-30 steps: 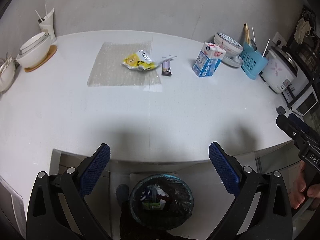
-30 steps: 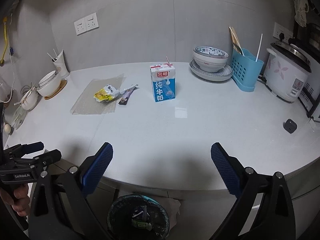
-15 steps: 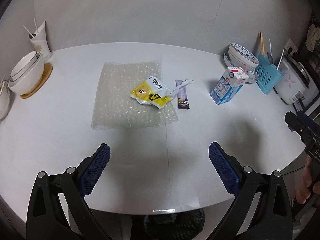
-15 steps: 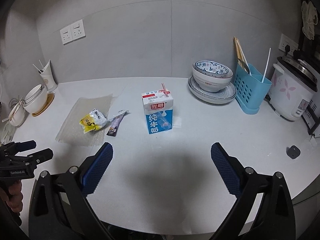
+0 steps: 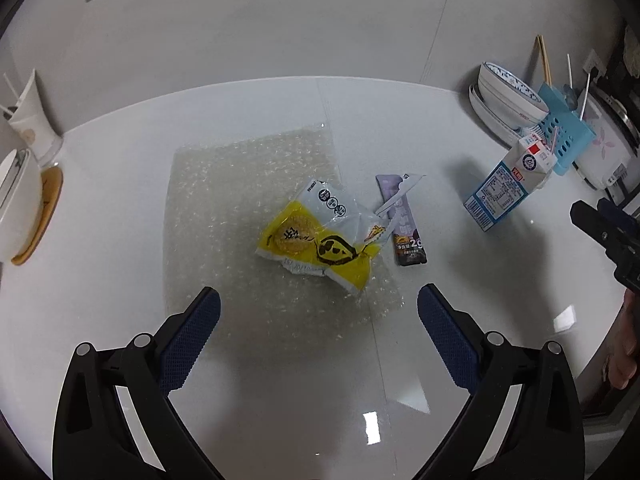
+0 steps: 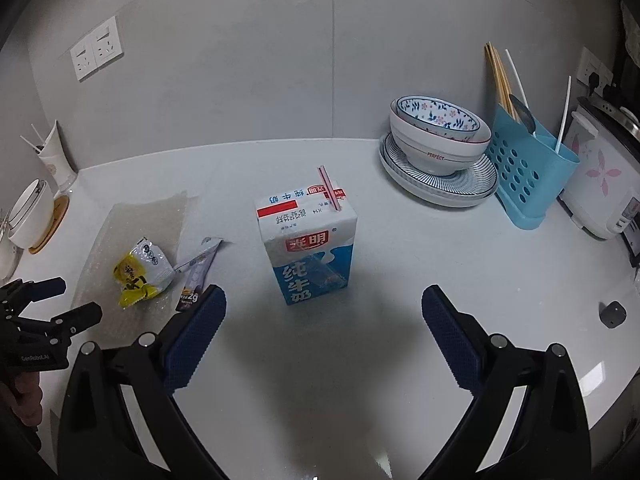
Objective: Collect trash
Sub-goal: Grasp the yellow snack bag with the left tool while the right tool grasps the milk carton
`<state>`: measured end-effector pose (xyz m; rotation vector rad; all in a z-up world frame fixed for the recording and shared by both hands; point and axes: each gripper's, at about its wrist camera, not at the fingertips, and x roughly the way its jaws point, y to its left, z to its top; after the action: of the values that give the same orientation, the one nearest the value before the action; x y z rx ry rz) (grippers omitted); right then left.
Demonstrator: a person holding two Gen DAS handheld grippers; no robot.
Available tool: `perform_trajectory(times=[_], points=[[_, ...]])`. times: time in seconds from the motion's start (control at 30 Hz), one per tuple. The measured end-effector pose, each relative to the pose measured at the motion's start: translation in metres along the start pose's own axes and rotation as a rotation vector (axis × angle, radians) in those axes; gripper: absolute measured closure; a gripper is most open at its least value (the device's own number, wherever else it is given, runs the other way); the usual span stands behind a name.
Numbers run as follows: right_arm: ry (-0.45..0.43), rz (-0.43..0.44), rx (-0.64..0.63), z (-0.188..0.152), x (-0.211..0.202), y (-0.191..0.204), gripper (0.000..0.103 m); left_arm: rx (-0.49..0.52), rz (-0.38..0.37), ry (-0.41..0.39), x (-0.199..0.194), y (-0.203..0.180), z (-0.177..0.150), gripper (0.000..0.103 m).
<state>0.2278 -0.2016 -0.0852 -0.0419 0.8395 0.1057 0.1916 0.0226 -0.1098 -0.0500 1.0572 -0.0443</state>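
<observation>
A yellow snack wrapper (image 5: 316, 240) lies on a sheet of bubble wrap (image 5: 248, 216) on the white counter. A purple sachet (image 5: 406, 224) lies just right of it. A blue and white milk carton (image 6: 308, 244) with a straw stands upright; it also shows in the left wrist view (image 5: 506, 188). My left gripper (image 5: 318, 332) is open and empty, just short of the wrapper. My right gripper (image 6: 322, 332) is open and empty, just short of the carton. The wrapper (image 6: 140, 270) and the sachet (image 6: 198, 274) also show in the right wrist view.
Stacked bowls on a plate (image 6: 440, 140), a blue utensil holder (image 6: 528, 168) and a rice cooker (image 6: 600, 176) stand at the back right. White bowls on a coaster (image 5: 20, 208) and a paper cup (image 5: 32, 124) stand at the left. A small black object (image 6: 612, 314) lies at the right.
Both grippers have moved forward from beyond the counter's edge to over the counter. The left has closed in on the wrapper, the right on the carton. The bin below has left view.
</observation>
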Motion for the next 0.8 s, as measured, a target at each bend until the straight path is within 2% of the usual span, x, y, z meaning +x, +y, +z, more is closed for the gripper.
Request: perform_trajectory(times=[0.2, 0.43, 0.53, 0.67, 0.73, 0.8], points=[[0.016, -0.025, 0.018, 0.011, 0.022, 0.0, 0.009, 0.052, -0.023, 0.037, 0.038, -0.001, 0.014, 0.007], [0.028, -0.039, 0.017, 0.024, 0.041, 0.0, 0.009, 0.095, -0.025, 0.058, 0.064, -0.006, 0.024, 0.008], [0.04, -0.038, 0.02, 0.027, 0.048, 0.0, 0.009, 0.108, -0.03, 0.069, 0.071, -0.008, 0.025, 0.012], [0.052, -0.024, 0.01, 0.029, 0.056, 0.003, 0.018, 0.121, -0.023, 0.065, 0.075, -0.012, 0.027, 0.019], [0.06, -0.018, 0.006, 0.029, 0.059, 0.005, 0.026, 0.125, -0.023, 0.057, 0.073, -0.013, 0.029, 0.023], [0.068, -0.001, 0.006, 0.03, 0.062, 0.006, 0.038, 0.132, -0.021, 0.045, 0.071, -0.015, 0.031, 0.028]])
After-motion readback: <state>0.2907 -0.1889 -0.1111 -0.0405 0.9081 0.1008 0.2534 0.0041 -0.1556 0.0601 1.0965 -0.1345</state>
